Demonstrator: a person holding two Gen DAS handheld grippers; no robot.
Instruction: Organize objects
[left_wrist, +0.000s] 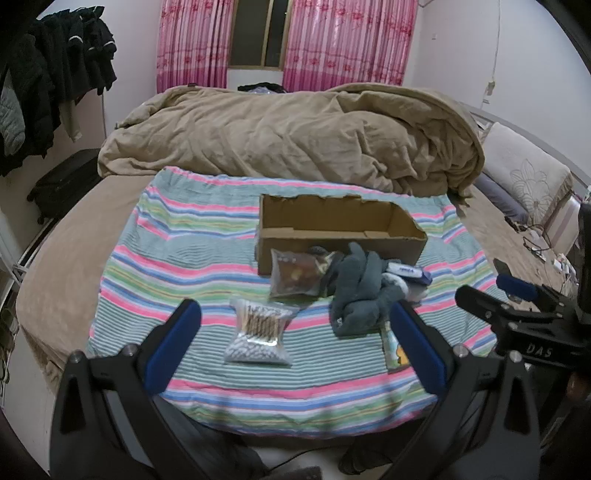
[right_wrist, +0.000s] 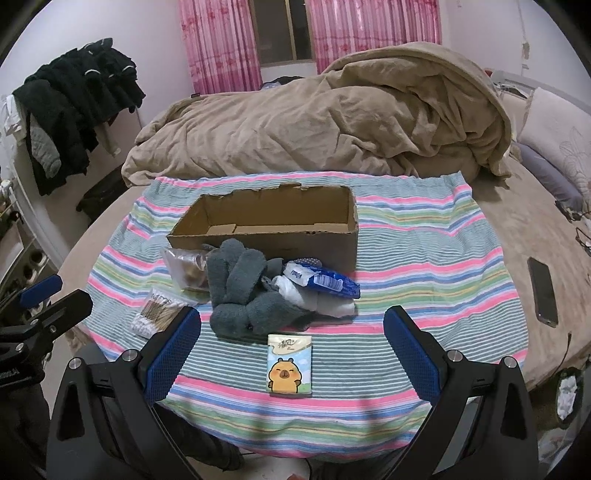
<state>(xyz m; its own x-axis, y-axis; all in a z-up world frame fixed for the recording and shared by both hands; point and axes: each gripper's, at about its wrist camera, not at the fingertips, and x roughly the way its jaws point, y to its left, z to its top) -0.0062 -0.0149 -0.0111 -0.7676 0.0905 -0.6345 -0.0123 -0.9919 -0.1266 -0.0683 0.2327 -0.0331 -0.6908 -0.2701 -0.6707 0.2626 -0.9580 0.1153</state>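
An empty open cardboard box (left_wrist: 340, 225) (right_wrist: 266, 221) stands on a striped cloth (left_wrist: 177, 258) (right_wrist: 424, 258) on the bed. In front of it lie a clear snack bag (left_wrist: 293, 273) (right_wrist: 184, 266), grey fuzzy socks (left_wrist: 360, 291) (right_wrist: 243, 291), a blue-and-white tissue pack (left_wrist: 408, 274) (right_wrist: 321, 278) on white cloth (right_wrist: 328, 304), a bag of cotton swabs (left_wrist: 260, 332) (right_wrist: 157, 314) and a cartoon tissue pack (right_wrist: 290, 365) (left_wrist: 395, 350). My left gripper (left_wrist: 293, 332) is open above the swabs. My right gripper (right_wrist: 291, 339) is open above the cartoon pack.
A crumpled tan duvet (left_wrist: 295, 129) (right_wrist: 332, 122) lies behind the box. A phone (right_wrist: 542, 291) lies on the bed at right. Dark clothes (left_wrist: 48, 81) (right_wrist: 77, 103) hang at left. Pillows (left_wrist: 524, 173) and cables (left_wrist: 546, 251) are at far right.
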